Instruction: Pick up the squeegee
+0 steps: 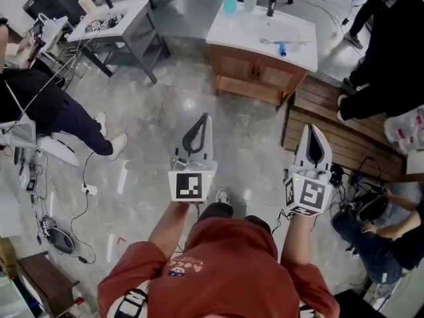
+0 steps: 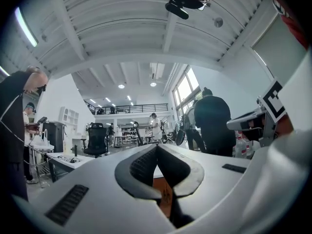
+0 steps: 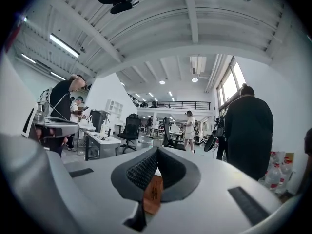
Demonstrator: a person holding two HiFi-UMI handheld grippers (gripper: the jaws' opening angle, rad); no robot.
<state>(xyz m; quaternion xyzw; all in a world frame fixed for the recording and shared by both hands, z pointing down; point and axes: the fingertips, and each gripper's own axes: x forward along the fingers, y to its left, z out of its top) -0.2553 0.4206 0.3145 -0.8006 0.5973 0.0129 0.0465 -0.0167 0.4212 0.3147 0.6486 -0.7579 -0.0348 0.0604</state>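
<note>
The squeegee (image 1: 281, 45), with a blue handle, lies on the white top of a wooden vanity (image 1: 255, 78) at the far side of the floor, beside the sink basin (image 1: 281, 30). My left gripper (image 1: 205, 116) and right gripper (image 1: 311, 127) are held out level over the floor, well short of the vanity. Both point toward it. Each has its jaws shut tip to tip with nothing between them. In the left gripper view (image 2: 157, 145) and the right gripper view (image 3: 157, 149), only a strip of the vanity's wood shows through the gap behind the tips.
A blue bottle (image 1: 230, 2), a cup (image 1: 250, 0) and a faucet (image 1: 271, 5) stand on the vanity top. A slatted wooden platform (image 1: 338, 134) lies right of it. A grey table (image 1: 112, 18) is at back left. People sit or stand at left (image 1: 46, 108) and right (image 1: 391, 58). Cables trail on the floor (image 1: 86, 187).
</note>
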